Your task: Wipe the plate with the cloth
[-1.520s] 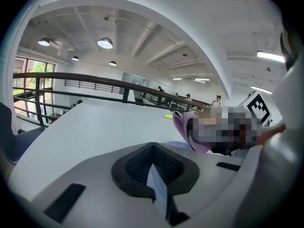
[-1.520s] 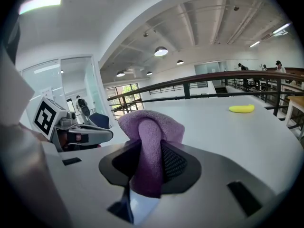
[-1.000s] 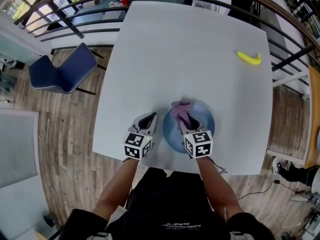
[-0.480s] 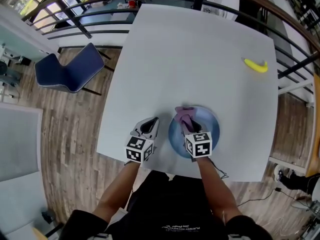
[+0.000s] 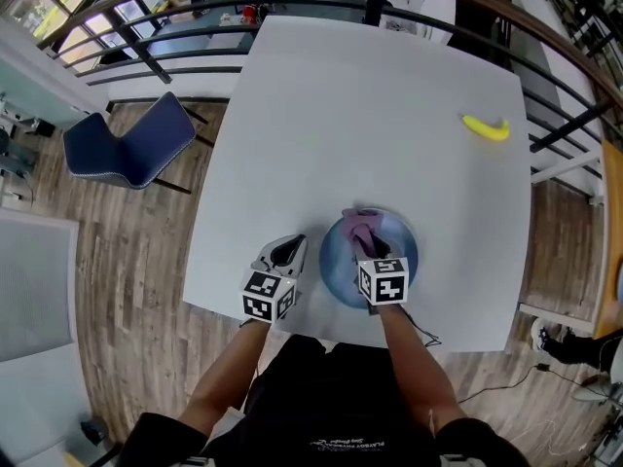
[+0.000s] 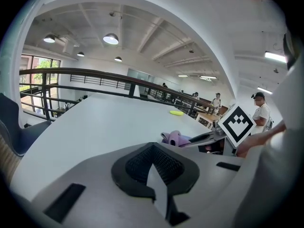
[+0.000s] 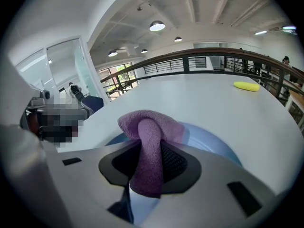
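Right hand-held gripper point(image 5: 363, 240) clamped on purple cloth point(image 5: 356, 222), which is bunched over blue plate point(image 5: 401, 241) at near edge of worktop point(image 5: 370, 115). Left hand-held gripper point(image 5: 284, 252) jaws together, empty, just beside plate. We judge cloth soft, light, floppy: pinch at fold. Plate rigid, may slide: steady at rim

Bright, even daylight plus ceiling lamps point(image 6: 110, 38); soft shadows, sharp centre, heavy fisheye bending at edges.

Both forearms reach forward side by side, with the grippers near each other. The left gripper point(image 5: 282, 253) has its jaws pressed together, nothing between them. The right gripper point(image 5: 362, 241) has its jaws clamped on the cloth point(image 7: 148, 141).
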